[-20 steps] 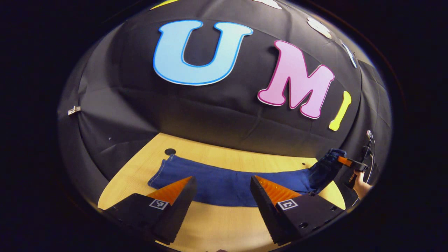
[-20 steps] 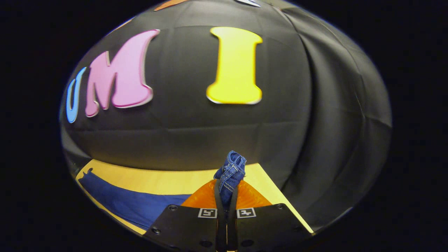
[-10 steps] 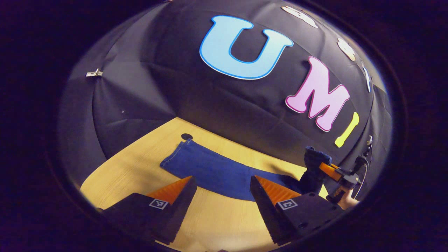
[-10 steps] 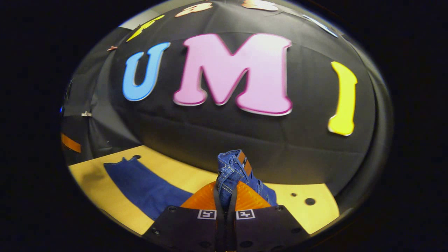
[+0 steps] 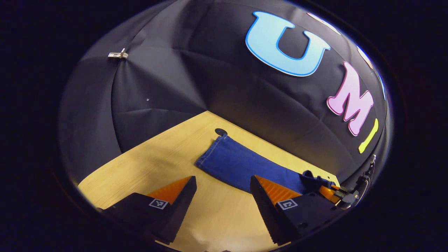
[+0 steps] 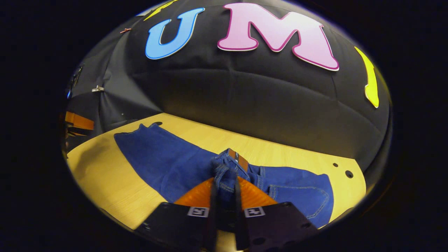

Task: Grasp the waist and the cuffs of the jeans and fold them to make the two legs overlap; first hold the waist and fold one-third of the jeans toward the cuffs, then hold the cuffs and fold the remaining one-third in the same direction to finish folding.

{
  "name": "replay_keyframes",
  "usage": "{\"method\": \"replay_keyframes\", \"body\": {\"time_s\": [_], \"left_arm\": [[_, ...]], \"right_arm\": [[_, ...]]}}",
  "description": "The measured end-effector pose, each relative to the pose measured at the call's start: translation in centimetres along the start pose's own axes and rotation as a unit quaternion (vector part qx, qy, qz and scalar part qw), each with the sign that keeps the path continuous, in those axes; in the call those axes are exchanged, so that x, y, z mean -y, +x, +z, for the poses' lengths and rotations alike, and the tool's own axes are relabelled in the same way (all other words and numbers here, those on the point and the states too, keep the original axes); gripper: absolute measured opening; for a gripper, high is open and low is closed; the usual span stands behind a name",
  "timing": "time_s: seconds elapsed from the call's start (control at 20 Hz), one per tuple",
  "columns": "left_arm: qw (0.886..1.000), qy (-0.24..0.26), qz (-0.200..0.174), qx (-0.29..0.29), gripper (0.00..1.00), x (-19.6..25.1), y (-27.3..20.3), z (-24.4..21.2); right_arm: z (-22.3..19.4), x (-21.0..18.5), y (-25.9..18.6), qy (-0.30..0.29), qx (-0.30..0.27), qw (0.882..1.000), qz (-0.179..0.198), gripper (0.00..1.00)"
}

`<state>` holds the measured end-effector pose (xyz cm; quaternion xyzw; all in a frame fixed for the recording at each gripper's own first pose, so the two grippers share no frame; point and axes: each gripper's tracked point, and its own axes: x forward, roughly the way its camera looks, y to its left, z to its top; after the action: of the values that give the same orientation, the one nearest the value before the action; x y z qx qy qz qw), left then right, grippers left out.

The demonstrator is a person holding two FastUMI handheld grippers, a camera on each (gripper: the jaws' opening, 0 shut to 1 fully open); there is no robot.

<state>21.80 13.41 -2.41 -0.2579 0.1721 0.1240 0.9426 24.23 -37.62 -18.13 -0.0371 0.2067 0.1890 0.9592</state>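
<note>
Right tongs [image 6: 224,185]: fingers nearly closed, pinching a bunched fold of the jeans [image 6: 168,161] at the waist [image 6: 232,162]. The brown waistband patch [image 6: 238,160] sits just above the fingertips. Denim fills the narrow gap between both fingers.

Jeans lie flat on the wooden tabletop [image 6: 105,182], except the waist bunch, which is raised in the grip. In the right gripper view the legs run from the tongs toward the upper left, and the cuffs [image 6: 134,130] end near a dark hole [image 6: 157,123] in the tabletop close to the booth wall. The seat and a back pocket [image 6: 301,197] spread to the right of the tongs, flat on the wood.

Left tongs [image 5: 222,190]: wide open, holding nothing, hovering above bare tabletop [image 5: 147,164] on the near side of the jeans [image 5: 241,164]. The leg fabric lies just beyond the fingertips, not touching them; the cuff end [image 5: 217,143] is ahead and slightly left of centre.

In the left gripper view the right tongs [image 5: 332,190] sit at the far right edge, low over the tabletop, with the dark waist bunch [image 5: 315,178] at their tips. In the right gripper view the left tongs [image 6: 78,124] sit at the far left edge, well apart from the waist.
</note>
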Motion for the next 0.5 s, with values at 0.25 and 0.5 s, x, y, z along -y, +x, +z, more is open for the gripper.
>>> {"method": "replay_keyframes", "body": {"time_s": [0.25, 0.5], "left_arm": [[0.996, 0.082, 0.035, -0.026, 0.97, -2.6, 7.3, 1.1], [0.986, 0.147, 0.049, -0.064, 0.96, -3.3, 13.1, 1.5]], "right_arm": [[-1.1, -3.1, -2.3, 0.013, -0.026, 0.999, 0.018, 0.99], [-0.5, -3.2, -6.8, 0.075, -0.009, 0.997, 0.013, 0.98]]}}
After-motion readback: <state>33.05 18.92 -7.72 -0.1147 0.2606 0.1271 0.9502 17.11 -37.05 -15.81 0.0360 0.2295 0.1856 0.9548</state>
